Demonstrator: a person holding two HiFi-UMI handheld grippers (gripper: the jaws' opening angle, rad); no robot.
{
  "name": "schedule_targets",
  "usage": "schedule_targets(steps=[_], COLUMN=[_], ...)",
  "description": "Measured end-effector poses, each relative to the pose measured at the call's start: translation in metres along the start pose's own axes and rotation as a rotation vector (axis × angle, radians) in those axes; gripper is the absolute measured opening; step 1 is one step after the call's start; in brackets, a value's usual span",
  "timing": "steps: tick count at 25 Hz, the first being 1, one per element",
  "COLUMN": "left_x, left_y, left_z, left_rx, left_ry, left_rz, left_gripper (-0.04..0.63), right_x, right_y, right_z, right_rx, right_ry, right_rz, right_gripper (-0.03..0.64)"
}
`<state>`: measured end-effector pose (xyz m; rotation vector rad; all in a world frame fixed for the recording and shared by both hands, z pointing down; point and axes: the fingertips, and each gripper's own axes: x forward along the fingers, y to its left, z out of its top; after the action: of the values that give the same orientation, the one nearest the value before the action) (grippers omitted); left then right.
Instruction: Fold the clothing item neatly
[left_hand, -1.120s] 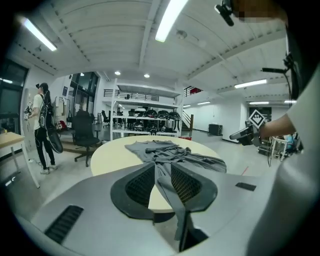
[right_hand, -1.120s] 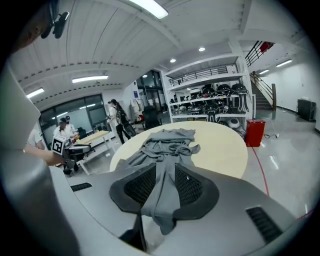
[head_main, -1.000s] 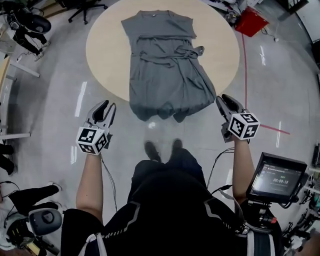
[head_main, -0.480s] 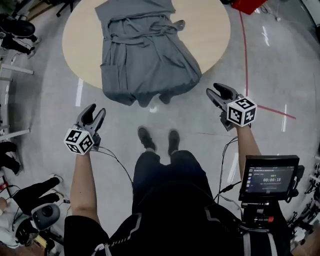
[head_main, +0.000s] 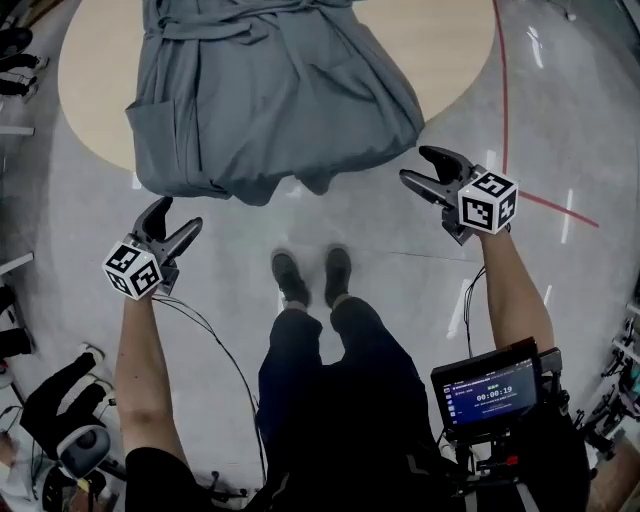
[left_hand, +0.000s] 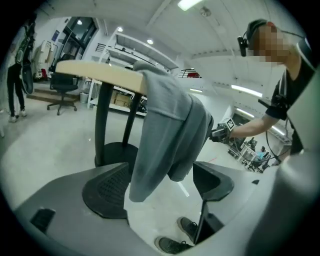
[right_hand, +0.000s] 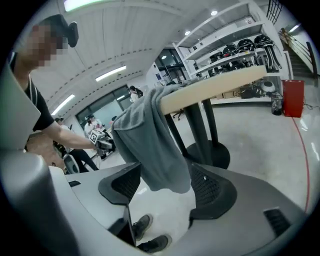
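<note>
A grey dress (head_main: 270, 90) lies spread on the round wooden table (head_main: 90, 110), its hem hanging over the near edge. My left gripper (head_main: 176, 217) is low beside the hem's left corner and apart from it. Its jaws have just been opening, with nothing between them. My right gripper (head_main: 414, 167) is at the hem's right corner, also apart; its jaws have likewise just been opening and are empty. In the left gripper view the dress's hanging hem (left_hand: 165, 130) droops beyond the gripper (left_hand: 160, 182). The right gripper view shows the dress (right_hand: 150, 145) hanging ahead of the gripper (right_hand: 167, 190).
The table stands on a black pedestal (left_hand: 107, 150) with a round foot. The person's shoes (head_main: 310, 275) are on the grey floor just under the hem. A small screen (head_main: 490, 385) hangs at the person's right hip. An office chair (left_hand: 62, 90) and shelves (right_hand: 235, 55) stand farther off.
Both grippers have sunk below the table edge and their jaws have spread wider. The dress and table now sit higher and larger in the head view.
</note>
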<state>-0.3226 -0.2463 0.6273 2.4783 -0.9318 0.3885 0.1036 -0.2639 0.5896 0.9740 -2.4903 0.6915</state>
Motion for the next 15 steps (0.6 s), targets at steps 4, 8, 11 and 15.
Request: schedule_targets(steps=[4, 8, 11, 15], left_x=[0.044, 0.075, 0.091, 0.098], left_y=[0.002, 0.019, 0.019, 0.004], left_z=[-0.029, -0.036, -0.037, -0.027], left_rx=[0.031, 0.058, 0.097, 0.141], left_ry=[0.0, -0.048, -0.066, -0.093], left_rz=[-0.089, -0.138, -0.211, -0.275], left_gripper=[0.377, 0.377, 0.376, 0.329], right_x=[0.035, 0.064, 0.077, 0.075], right_y=[-0.012, -0.017, -0.018, -0.009], right_z=[-0.02, -0.021, -0.018, -0.011], right_rx=[-0.046, -0.101, -0.132, -0.157], right_ry=[0.016, -0.009, -0.041, -0.053], right_rz=[0.076, 0.134, 0.174, 0.253], right_gripper=[0.291, 0.291, 0.291, 0.288])
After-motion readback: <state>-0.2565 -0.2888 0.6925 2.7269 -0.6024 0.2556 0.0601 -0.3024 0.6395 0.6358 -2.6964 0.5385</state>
